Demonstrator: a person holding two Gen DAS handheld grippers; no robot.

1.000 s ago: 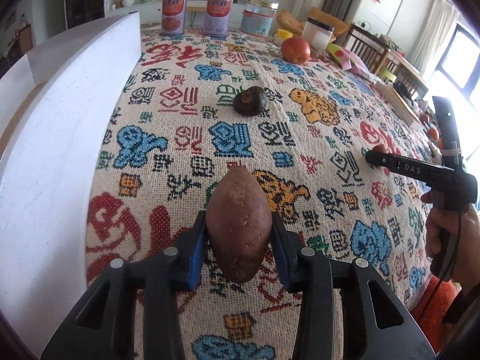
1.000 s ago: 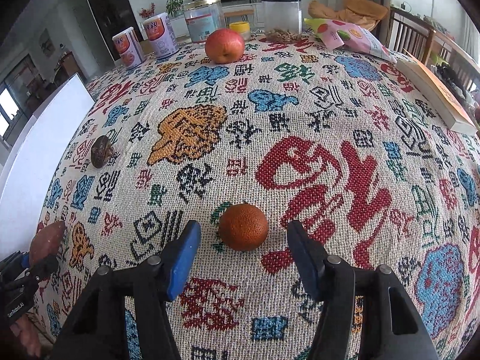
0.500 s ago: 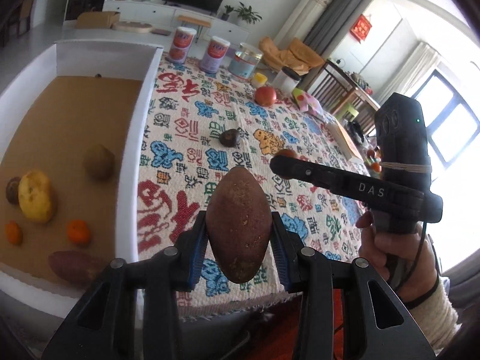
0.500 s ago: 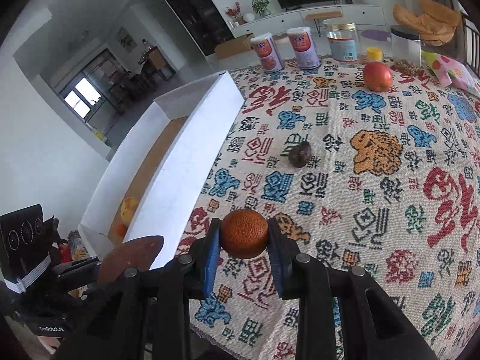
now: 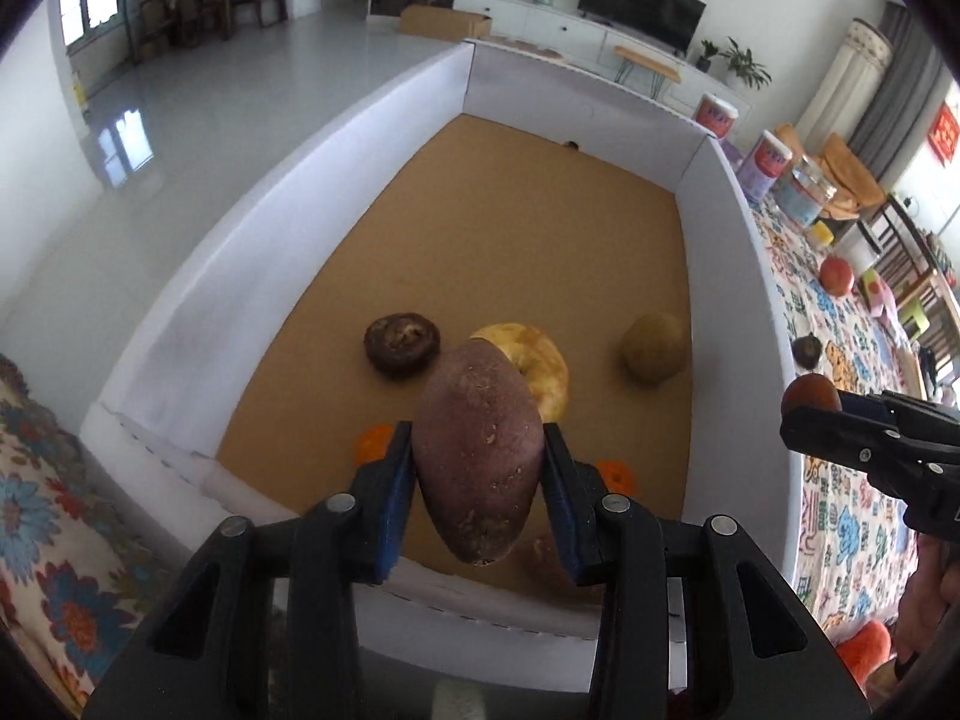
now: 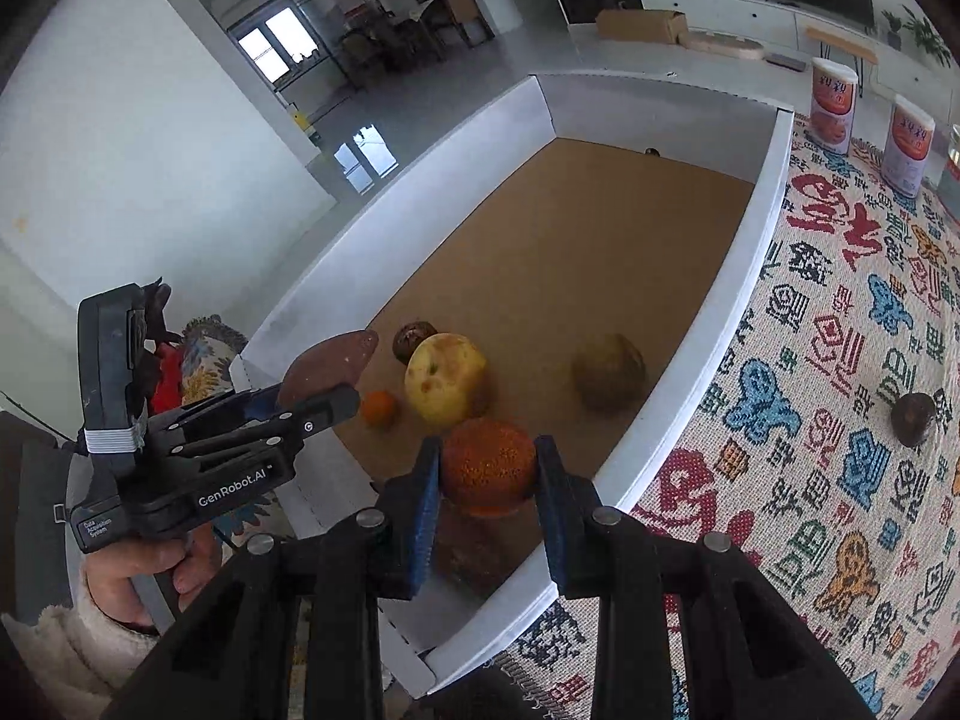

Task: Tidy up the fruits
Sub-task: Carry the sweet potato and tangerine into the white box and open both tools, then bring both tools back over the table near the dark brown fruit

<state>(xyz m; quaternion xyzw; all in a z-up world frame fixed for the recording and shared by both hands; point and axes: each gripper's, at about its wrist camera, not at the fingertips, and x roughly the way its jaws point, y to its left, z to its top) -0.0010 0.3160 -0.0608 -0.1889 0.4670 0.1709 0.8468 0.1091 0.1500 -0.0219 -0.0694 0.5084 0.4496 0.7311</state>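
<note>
Reddish-brown tapered sweet potato (image 5: 480,456) clamped upright in left gripper (image 5: 480,468), rough round orange (image 6: 487,463) pinched in right gripper (image 6: 487,480), both poised above white-walled cardboard box (image 5: 300,276), yellow apple (image 5: 540,360) at twelve o'clock, for dropping in.

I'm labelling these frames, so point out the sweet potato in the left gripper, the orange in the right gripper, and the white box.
sweet potato (image 5: 480,450), left wrist view, middle of its skin.
orange (image 6: 487,463), right wrist view, centre of its peel.
white box (image 6: 708,354), right wrist view, its right wall.
</note>
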